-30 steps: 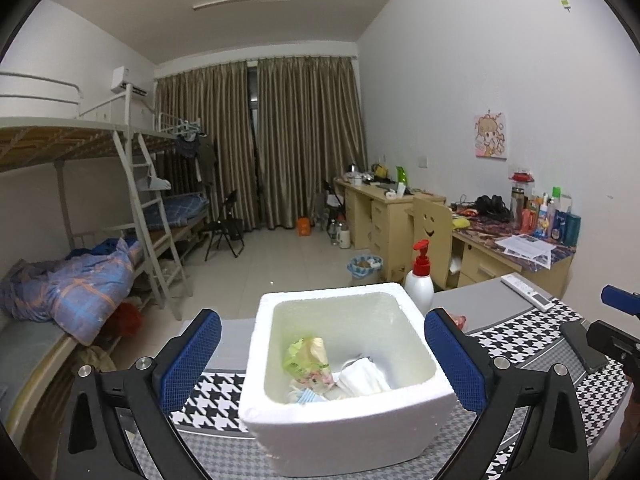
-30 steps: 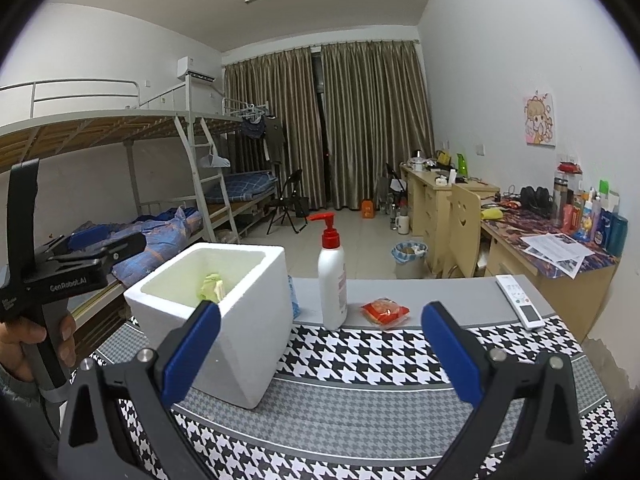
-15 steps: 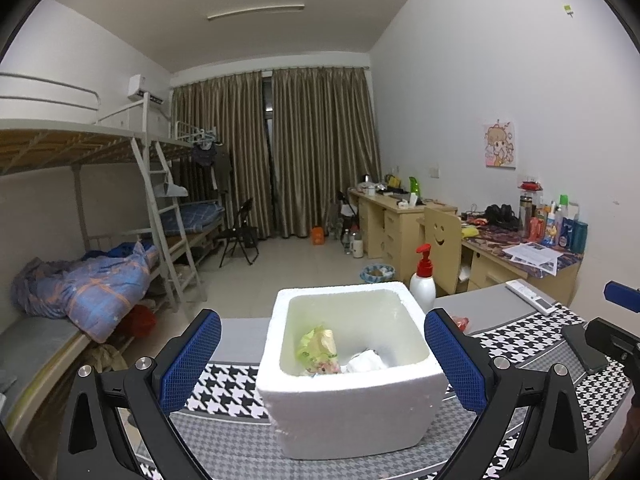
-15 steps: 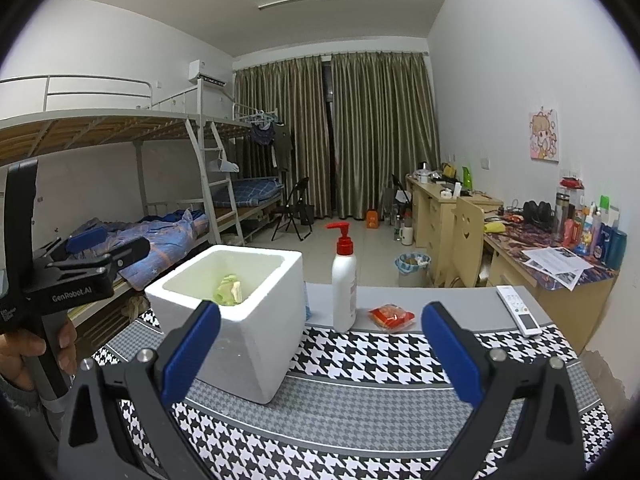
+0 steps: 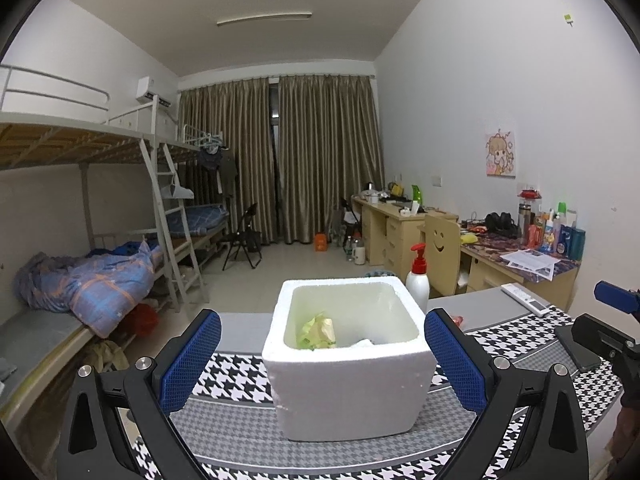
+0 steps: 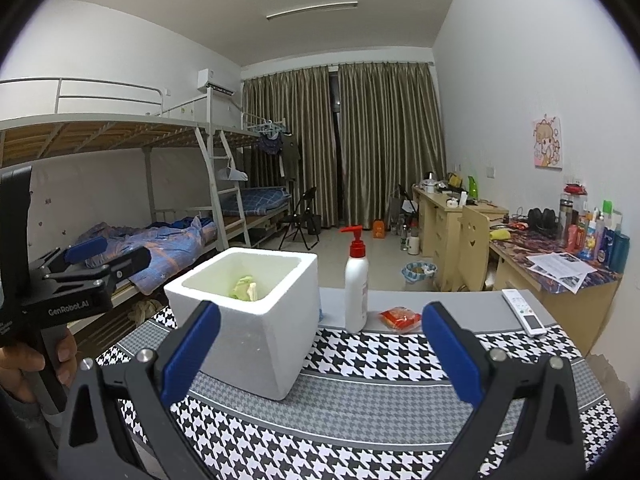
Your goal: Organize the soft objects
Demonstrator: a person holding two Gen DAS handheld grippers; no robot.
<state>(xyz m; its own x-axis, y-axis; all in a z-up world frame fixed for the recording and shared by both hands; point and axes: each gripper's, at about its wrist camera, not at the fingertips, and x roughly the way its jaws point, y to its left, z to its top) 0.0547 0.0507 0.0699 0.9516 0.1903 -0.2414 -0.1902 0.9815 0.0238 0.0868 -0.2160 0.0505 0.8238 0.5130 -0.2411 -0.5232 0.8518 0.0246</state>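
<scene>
Both grippers spread, empty.
Box (image 5: 348, 388) stood ahead of left gripper (image 5: 322, 364); packet (image 6: 400, 317) lay ahead of right gripper (image 6: 320, 354).

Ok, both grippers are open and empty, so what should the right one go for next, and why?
Probably the red packet: it lies loose on the table right of the pump bottle, ahead of the open right gripper, while the foam box already holds soft items.

The foam box's (image 5: 348, 392) near wall hid most of the soft things inside; only a green bundle (image 5: 316, 330) showed; the red packet (image 5: 458, 320) sat half hidden behind the left tongs' pad (image 5: 454, 364).
</scene>
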